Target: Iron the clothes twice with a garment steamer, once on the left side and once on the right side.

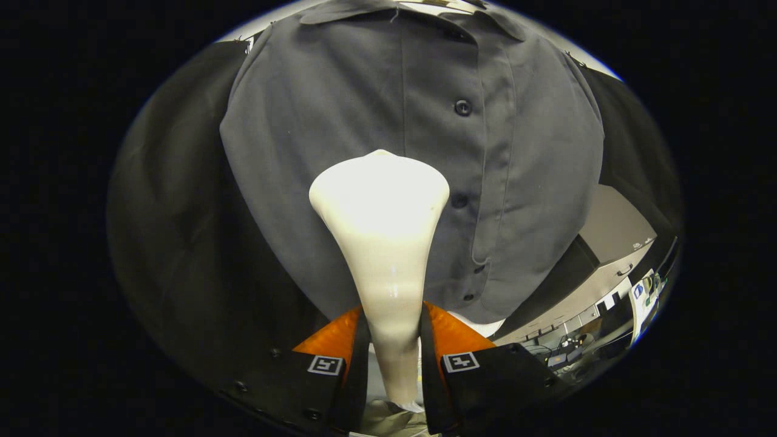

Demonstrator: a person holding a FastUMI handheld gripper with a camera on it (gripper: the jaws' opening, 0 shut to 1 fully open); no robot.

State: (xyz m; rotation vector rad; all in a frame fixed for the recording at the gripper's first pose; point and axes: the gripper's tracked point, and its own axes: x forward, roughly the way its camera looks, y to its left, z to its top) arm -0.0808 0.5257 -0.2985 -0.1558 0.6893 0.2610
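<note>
Tongs [391, 340] clamp smooth flared steamer [381, 218] against matte shirt [340, 121].

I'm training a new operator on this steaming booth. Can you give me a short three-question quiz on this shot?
1. True or false: the gripper is open with nothing between its fingers.
2. The steamer head lies against which part of the grey shirt? A) collar B) front, beside the button placket C) sleeve
3. Fill in: the shirt hangs in front of a ____ cloth.

Key
1. False: both fingers press on the steamer's handle.
2. B.
3. Black.
</note>
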